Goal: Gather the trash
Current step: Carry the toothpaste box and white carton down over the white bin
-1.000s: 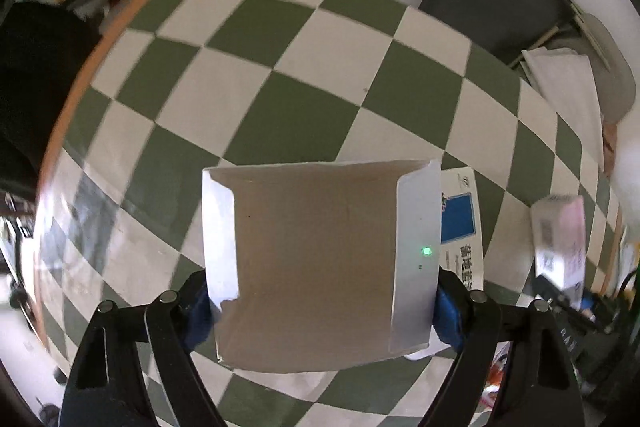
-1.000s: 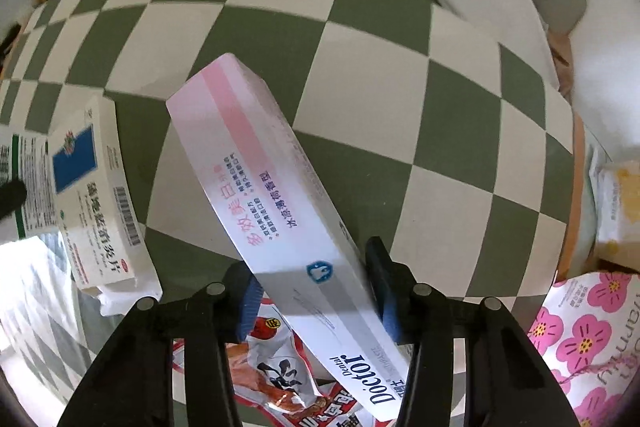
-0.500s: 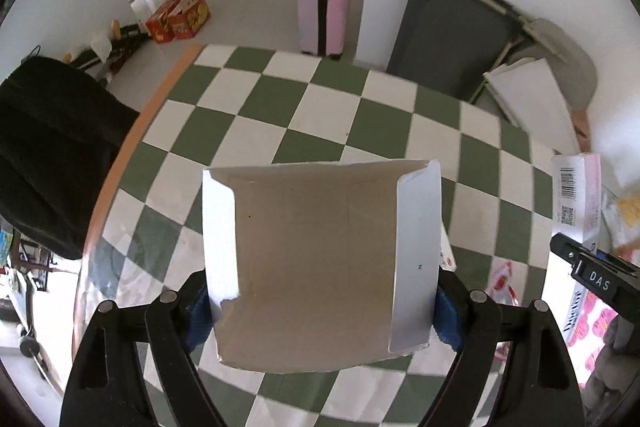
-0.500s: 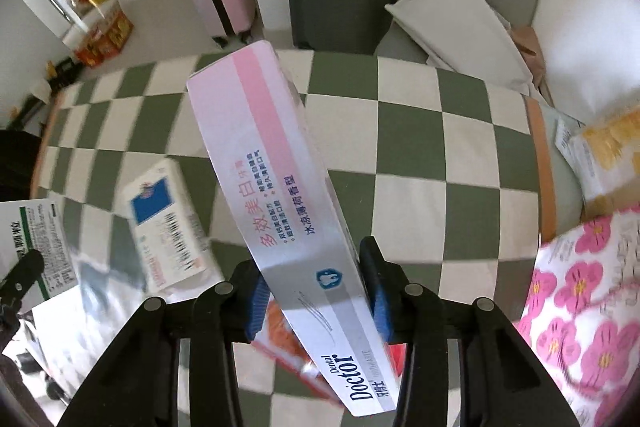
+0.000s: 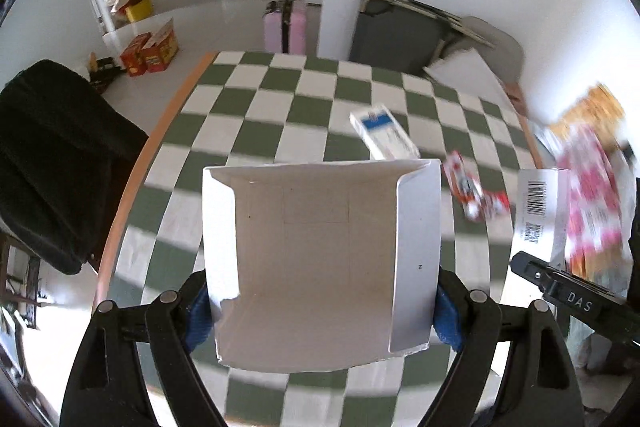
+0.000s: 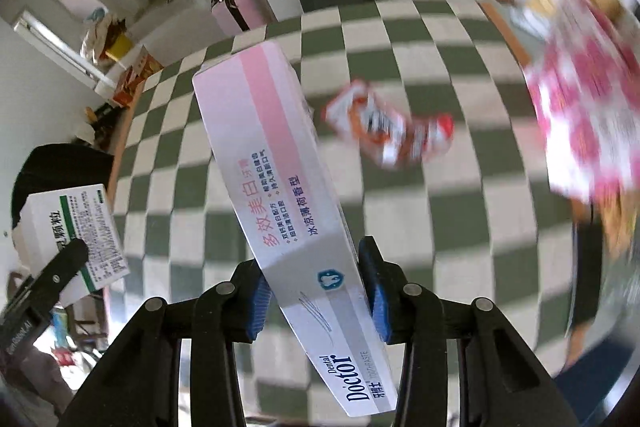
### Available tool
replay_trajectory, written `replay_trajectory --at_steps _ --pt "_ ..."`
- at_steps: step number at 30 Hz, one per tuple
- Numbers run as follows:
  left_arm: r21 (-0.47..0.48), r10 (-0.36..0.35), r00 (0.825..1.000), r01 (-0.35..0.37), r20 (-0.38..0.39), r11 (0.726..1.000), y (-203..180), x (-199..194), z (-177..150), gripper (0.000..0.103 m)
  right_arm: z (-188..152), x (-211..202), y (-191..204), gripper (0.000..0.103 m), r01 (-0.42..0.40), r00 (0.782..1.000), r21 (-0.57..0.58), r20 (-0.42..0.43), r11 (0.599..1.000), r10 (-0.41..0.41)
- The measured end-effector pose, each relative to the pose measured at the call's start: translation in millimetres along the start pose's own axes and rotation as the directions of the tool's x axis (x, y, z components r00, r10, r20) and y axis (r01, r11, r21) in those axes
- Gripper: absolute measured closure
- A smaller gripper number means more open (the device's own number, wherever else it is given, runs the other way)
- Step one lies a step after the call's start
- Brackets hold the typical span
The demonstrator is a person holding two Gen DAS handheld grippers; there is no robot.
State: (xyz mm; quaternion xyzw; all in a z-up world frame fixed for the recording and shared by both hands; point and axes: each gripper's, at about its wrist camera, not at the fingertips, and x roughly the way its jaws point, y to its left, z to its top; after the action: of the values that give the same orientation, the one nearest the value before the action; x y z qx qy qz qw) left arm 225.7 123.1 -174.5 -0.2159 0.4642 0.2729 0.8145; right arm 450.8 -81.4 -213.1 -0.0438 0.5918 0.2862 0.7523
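Note:
My left gripper [image 5: 320, 311] is shut on an opened white carton [image 5: 320, 259], held high above the green-and-white checkered table [image 5: 280, 107]. The carton also shows in the right wrist view [image 6: 72, 227], with green print. My right gripper [image 6: 316, 295] is shut on a long pink-and-white toothpaste box [image 6: 280, 187], also lifted; its barcode end shows in the left wrist view [image 5: 538, 211]. On the table lie a blue-and-white medicine box [image 5: 384, 135] and a red-and-white snack wrapper [image 5: 472, 187], which also shows in the right wrist view [image 6: 388, 131].
A pink flowered bag [image 6: 588, 115] hangs at the table's right edge. A black chair back [image 5: 52, 163] stands at the left. A grey folded cot [image 5: 400, 35] and a pink suitcase [image 5: 284, 31] stand beyond the table's far edge.
Both grippers have risen well above the table with their boxes still held. The table looks smaller, and the medicine box and snack wrapper have come into view below.

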Motion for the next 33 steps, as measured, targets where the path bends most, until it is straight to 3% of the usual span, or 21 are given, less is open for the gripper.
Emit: replay_trajectory --at_steps 5,10,16,21,24,27,30,33 --pt "0.055 -0.067 0.996 0.070 -0.057 0.996 29 -34 -89 0.018 -126 -26 6 0.060 -0.035 0.999 0.107 -0.007 0.994 0.036" --pt "0.081 -0.102 0.977 0.118 -0.186 0.990 57 -49 -183 0.018 -258 -35 12 0.060 -0.079 0.993 0.194 -0.071 0.978 0.094" --pt "0.041 -0.115 0.912 0.142 -0.393 0.989 80 -16 -282 0.018 -394 6 -2 0.060 -0.068 0.960 0.266 -0.244 0.961 0.136" --pt "-0.024 -0.123 0.842 0.130 -0.525 0.991 85 65 -349 0.018 -460 91 -25 0.060 -0.030 0.917 0.309 -0.370 0.951 0.150" --pt "-0.059 -0.133 0.804 0.122 -0.580 0.991 85 131 -378 0.017 -477 155 -37 0.060 -0.020 0.893 0.309 -0.421 0.951 0.156" --pt "-0.093 -0.141 0.776 0.106 -0.615 0.990 87 195 -401 0.015 -495 227 -51 0.060 -0.009 0.876 0.302 -0.458 0.953 0.153" --pt "-0.110 -0.137 0.769 0.087 -0.625 0.990 94 241 -423 0.014 -510 302 -65 0.060 -0.002 0.851 0.308 -0.499 0.951 0.164" --pt "-0.098 -0.099 0.766 0.047 -0.636 0.994 106 283 -444 0.000 -520 365 -72 0.060 -0.010 0.822 0.315 -0.537 0.949 0.187"
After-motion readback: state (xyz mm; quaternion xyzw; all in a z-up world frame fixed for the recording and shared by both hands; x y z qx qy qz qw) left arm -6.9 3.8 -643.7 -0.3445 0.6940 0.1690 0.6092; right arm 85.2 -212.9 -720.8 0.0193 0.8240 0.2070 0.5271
